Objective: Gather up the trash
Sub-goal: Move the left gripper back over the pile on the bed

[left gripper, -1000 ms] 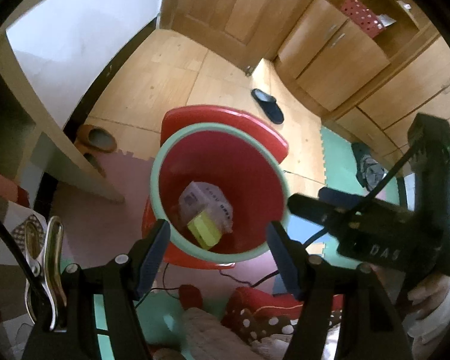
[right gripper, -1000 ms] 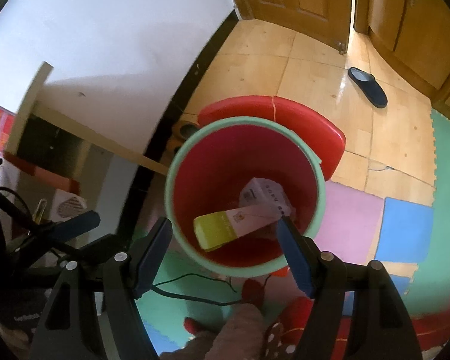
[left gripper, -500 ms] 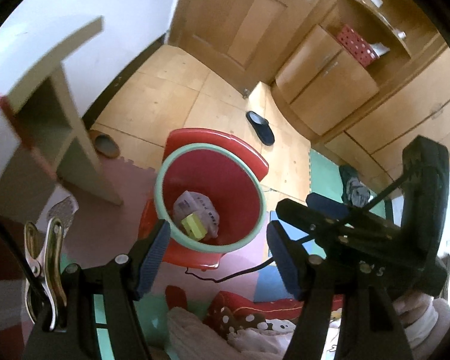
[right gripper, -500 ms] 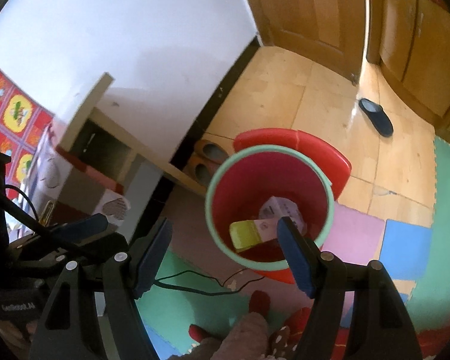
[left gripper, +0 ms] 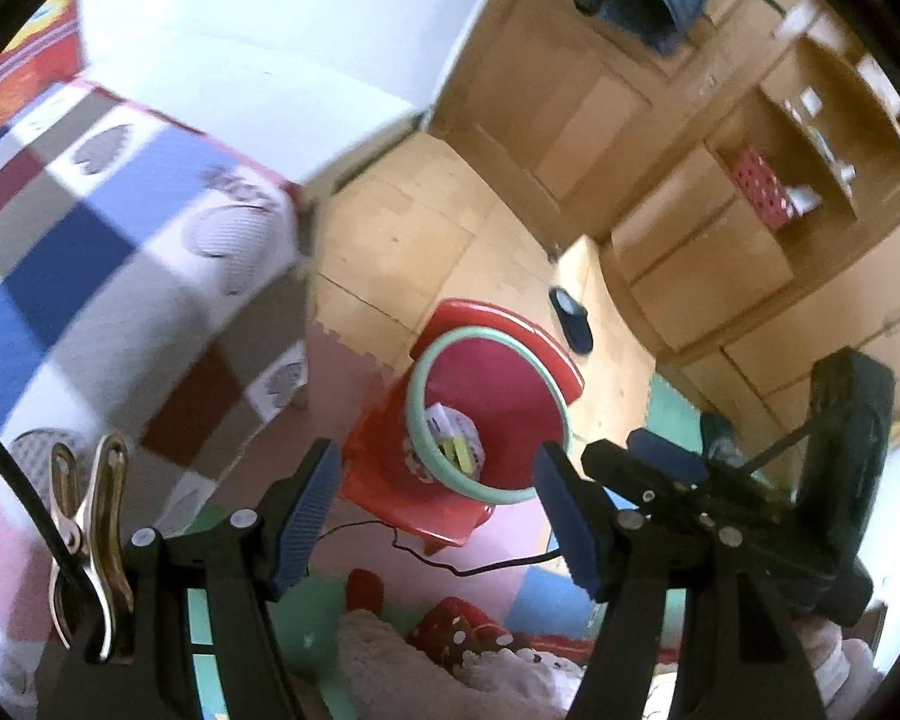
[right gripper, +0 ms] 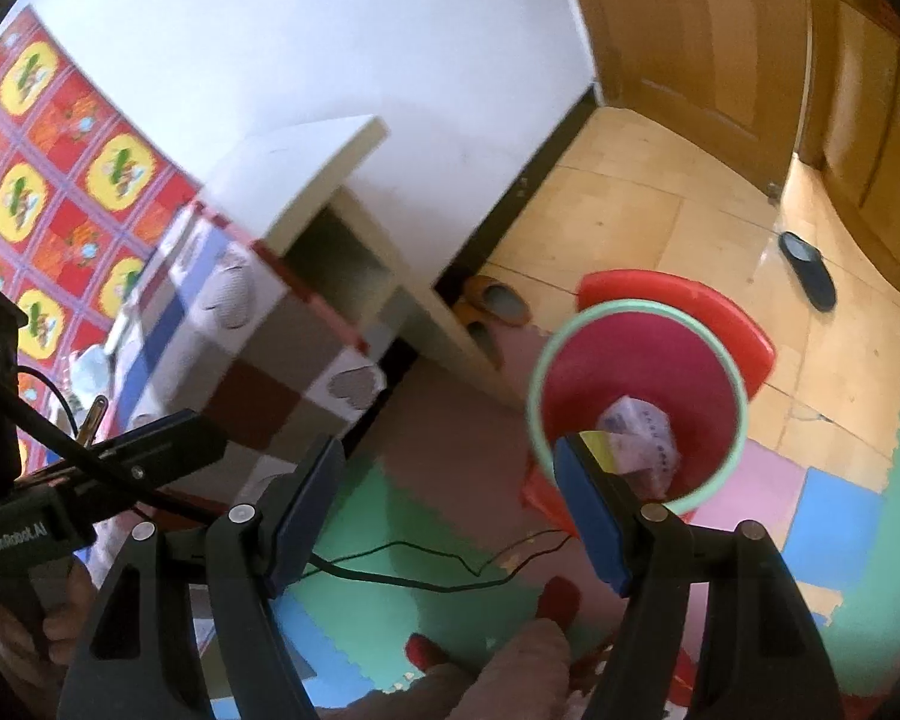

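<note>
Both tools, left [left gripper: 435, 519] and right [right gripper: 450, 519], gape empty; bin [right gripper: 714, 354] trash [right gripper: 645, 429] (partly hidden) looks blurred.

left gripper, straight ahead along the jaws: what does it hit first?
Probably the red bin on the floor: its green rim sits between the open, empty jaws of the left gripper. Nothing shows in between, though depth is unclear.

Your left gripper [left gripper: 435, 516] is held high, tipped downward, with both jaws spread wide and nothing between them. Your right gripper [right gripper: 450, 516] hangs alongside at a like height, likewise parted and empty. Your left hand [right gripper: 42, 618] wraps the handle of its gripper.
</note>
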